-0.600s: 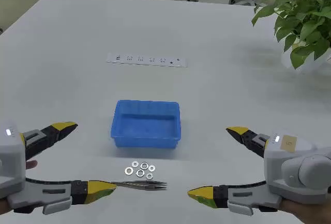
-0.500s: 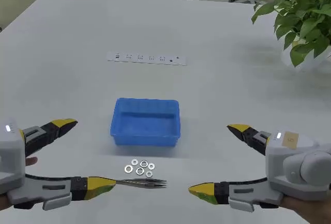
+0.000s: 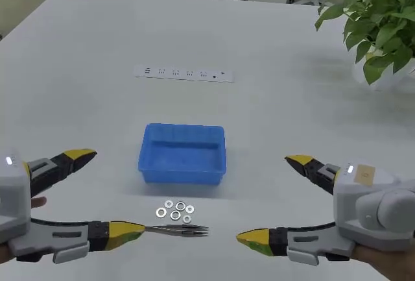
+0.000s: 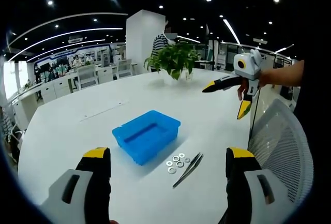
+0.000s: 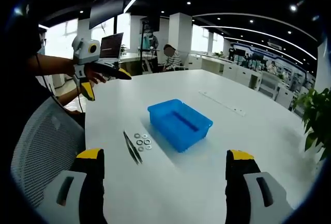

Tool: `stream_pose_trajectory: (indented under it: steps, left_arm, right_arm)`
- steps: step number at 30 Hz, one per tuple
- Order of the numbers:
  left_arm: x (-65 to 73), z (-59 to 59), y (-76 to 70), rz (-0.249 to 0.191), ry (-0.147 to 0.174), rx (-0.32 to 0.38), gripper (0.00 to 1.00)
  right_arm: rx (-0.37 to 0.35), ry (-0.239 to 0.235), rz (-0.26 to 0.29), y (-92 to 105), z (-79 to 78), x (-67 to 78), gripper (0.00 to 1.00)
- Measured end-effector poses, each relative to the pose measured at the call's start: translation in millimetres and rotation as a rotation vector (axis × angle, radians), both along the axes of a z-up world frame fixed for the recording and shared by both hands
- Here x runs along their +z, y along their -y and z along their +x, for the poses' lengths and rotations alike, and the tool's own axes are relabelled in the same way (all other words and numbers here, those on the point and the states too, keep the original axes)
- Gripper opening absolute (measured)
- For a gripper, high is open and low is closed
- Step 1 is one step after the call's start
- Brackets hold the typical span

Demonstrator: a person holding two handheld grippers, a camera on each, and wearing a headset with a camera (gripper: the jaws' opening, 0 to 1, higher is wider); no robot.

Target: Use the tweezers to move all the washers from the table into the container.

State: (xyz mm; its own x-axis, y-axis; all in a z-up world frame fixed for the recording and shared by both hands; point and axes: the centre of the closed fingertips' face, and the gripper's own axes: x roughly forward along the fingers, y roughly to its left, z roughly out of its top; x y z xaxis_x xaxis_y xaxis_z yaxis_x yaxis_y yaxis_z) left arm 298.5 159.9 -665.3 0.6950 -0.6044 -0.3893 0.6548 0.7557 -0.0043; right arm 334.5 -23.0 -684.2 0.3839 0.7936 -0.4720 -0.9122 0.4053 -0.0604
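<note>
Several small metal washers lie in a cluster on the white table, just in front of the blue container. Thin metal tweezers lie flat beside the washers, on their near side. My left gripper stands open at the lower left, its lower jaw tip close to the tweezers' end. Open too is my right gripper, at the lower right, with nothing between its jaws.
A white power strip lies farther back on the table. A green potted plant stands at the far right. A mesh chair back is near the table's front edge. People sit at desks in the background.
The head camera has tilted slightly, so the picture has shifted a little. The grippers, washers and tweezers stay where they were.
</note>
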Motion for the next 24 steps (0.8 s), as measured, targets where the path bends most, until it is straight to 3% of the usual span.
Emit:
stream_pose_trajectory:
  steps: [24]
  left_arm:
    - [1.9, 1.8, -1.1, 0.004, 0.004, 0.001, 0.97]
  right_arm:
    - [0.006, 0.002, -0.002, 2.0, 1.7, 0.6, 0.98]
